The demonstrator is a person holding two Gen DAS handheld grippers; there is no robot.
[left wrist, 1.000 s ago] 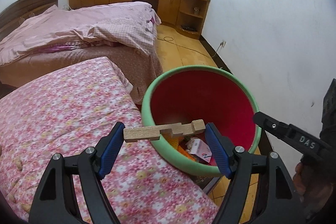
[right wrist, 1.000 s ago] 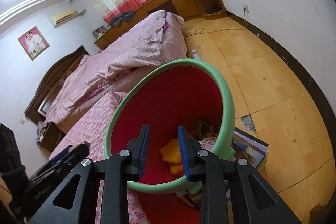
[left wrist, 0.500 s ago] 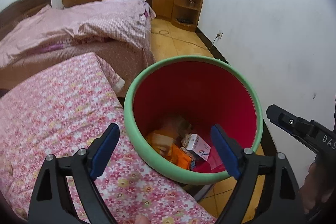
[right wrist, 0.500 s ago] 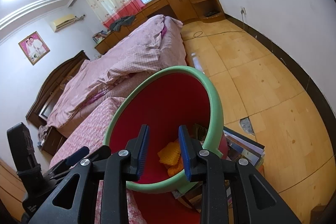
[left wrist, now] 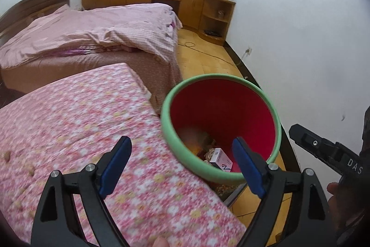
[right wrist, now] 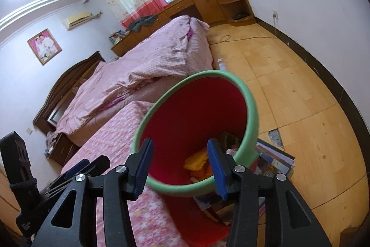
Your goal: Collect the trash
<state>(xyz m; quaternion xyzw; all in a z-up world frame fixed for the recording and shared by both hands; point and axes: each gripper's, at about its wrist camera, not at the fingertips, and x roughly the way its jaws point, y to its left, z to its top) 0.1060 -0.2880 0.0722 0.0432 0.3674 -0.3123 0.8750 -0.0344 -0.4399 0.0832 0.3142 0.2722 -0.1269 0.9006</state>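
While both of my grippers hang over the corner of the flowered pink mattress, neither one carries anything. My left gripper stands with its blue pads spread wide, one pad over the mattress cover and the other over the mouth of the red bin with its green rim. My right gripper has just been opening; its pads now stand apart with nothing between them, framing the near lip of the same red bin.

Looking down into the bin from the left wrist view, I see trash at the bottom: a small white box with dark print, something crumpled beside it, and orange and yellow scraps that are too blurred to name. From the right wrist view a yellow wrapper shows at the bottom.

I see the bin touching the mattress edge, on a stack of magazines on the wooden floor. Beyond lies a bed under a pale pink quilt.
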